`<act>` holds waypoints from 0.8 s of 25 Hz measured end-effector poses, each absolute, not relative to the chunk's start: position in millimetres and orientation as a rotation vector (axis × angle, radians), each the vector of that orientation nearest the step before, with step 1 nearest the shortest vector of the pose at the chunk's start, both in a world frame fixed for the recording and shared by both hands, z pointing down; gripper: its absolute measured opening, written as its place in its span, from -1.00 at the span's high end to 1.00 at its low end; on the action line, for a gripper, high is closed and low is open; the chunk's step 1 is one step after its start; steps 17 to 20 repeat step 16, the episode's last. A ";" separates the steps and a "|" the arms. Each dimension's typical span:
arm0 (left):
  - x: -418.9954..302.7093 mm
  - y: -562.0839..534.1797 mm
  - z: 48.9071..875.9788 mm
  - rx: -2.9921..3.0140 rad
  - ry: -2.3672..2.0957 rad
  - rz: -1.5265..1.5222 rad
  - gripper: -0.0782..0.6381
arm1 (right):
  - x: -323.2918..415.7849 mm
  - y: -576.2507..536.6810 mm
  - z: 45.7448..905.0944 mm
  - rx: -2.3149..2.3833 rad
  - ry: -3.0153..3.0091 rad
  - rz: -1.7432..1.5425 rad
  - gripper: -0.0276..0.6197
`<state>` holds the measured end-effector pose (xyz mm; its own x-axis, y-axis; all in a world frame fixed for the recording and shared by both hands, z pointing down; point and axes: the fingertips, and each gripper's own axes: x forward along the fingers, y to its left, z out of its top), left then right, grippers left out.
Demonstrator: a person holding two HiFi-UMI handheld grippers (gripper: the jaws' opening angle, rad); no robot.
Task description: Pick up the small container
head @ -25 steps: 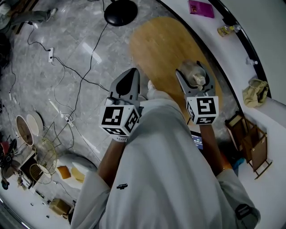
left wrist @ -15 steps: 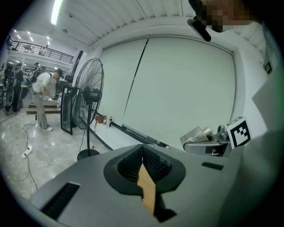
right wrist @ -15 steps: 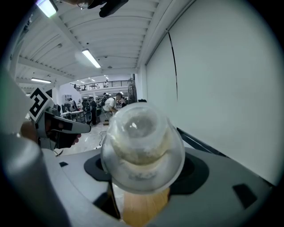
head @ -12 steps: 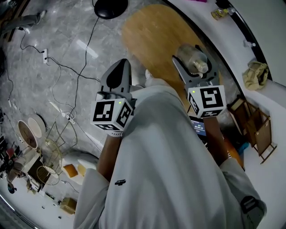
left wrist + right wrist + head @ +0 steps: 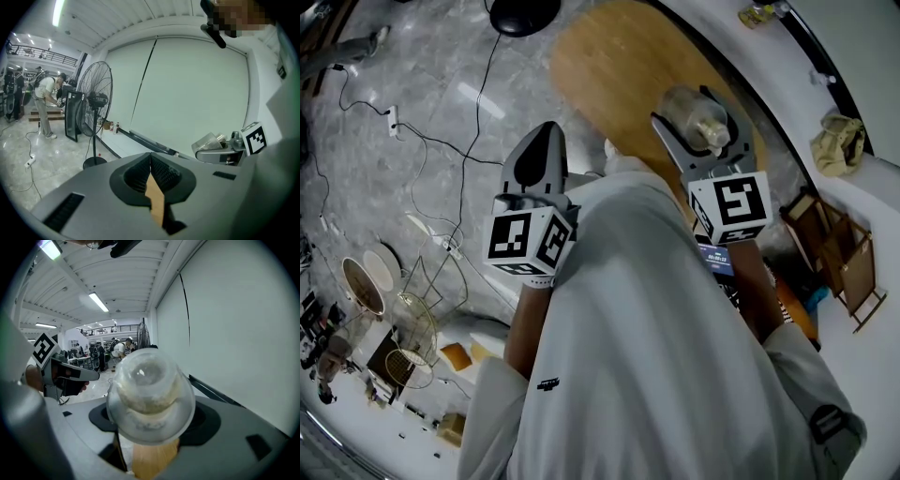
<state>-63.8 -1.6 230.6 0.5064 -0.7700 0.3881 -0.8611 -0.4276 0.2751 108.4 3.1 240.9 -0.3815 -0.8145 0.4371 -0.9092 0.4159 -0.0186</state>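
Observation:
The small container (image 5: 699, 116) is a clear round plastic pot with a domed lid and pale contents. My right gripper (image 5: 698, 109) is shut on it and holds it above the oval wooden table (image 5: 614, 70). In the right gripper view the small container (image 5: 149, 394) fills the gap between the jaws, its lid towards the camera. My left gripper (image 5: 543, 139) hangs to the left of the table over the floor, shut with nothing in it. In the left gripper view its ribbed pads (image 5: 161, 171) meet, and the right gripper (image 5: 220, 151) with the small container (image 5: 209, 140) shows at the right.
A black fan base (image 5: 523, 13) and cables (image 5: 441, 142) lie on the marble floor at the left. A wooden rack (image 5: 834, 267), a cloth (image 5: 836, 146) and a bottle (image 5: 759, 12) sit along the white ledge at the right. A standing fan (image 5: 96, 101) is ahead.
My right gripper has risen a little with the small container still held. The left gripper has kept its place. The head view has shifted slightly.

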 end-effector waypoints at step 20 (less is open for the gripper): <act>-57.1 -3.4 234.1 2.301 -1.353 0.291 0.73 | 112.7 -1.7 247.8 1.452 -2.325 0.369 -0.12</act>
